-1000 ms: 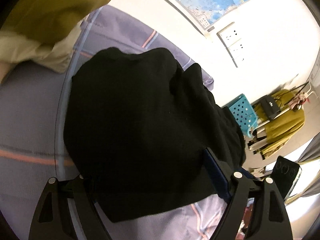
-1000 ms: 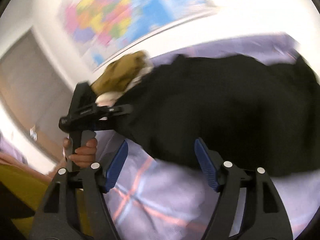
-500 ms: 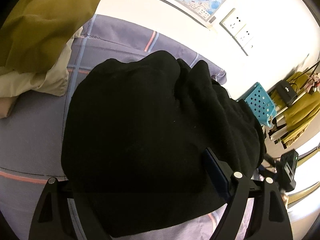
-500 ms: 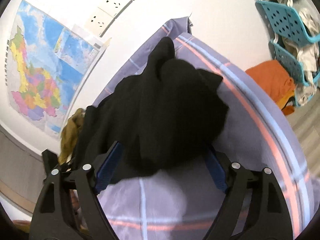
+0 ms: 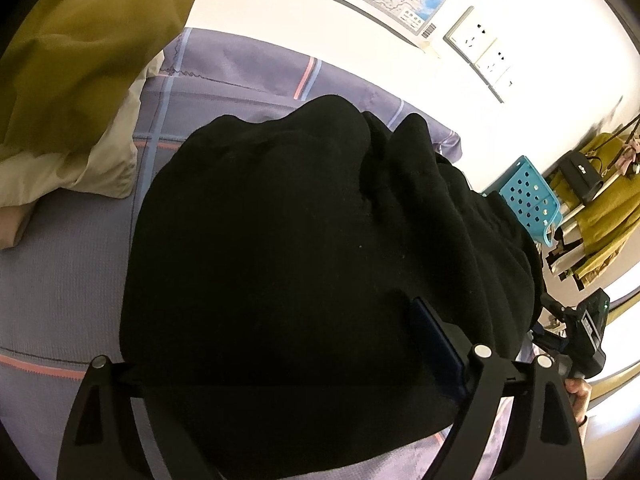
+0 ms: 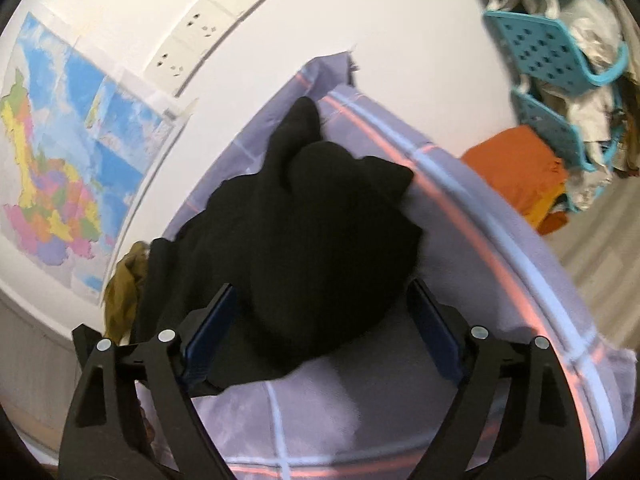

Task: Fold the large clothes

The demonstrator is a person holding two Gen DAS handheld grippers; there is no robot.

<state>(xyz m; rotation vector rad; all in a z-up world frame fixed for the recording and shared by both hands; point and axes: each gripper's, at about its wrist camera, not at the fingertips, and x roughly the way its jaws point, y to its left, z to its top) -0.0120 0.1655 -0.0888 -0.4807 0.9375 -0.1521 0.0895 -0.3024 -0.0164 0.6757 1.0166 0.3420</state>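
1. Black garment sits bunched in a heap on the purple plaid bedsheet, close to the bed's far corner by the white wall.
2. Right gripper is low over the near edge of the heap, jaws opening wide, blue pads on either side of the cloth with a visible gap, so nothing pinched.
3. Left gripper is pushed right up against the same garment; the dark fabric drapes over its left finger and hides it, so I can't tell whether that claw is apart or clamped.
4. Olive cloth lies on a cream pillow at the head of the bed, clear of the heap.
5. Teal baskets stuffed with laundry stand beyond the bed, an orange cloth beside them.
6. Wall map and sockets fill the wall behind.
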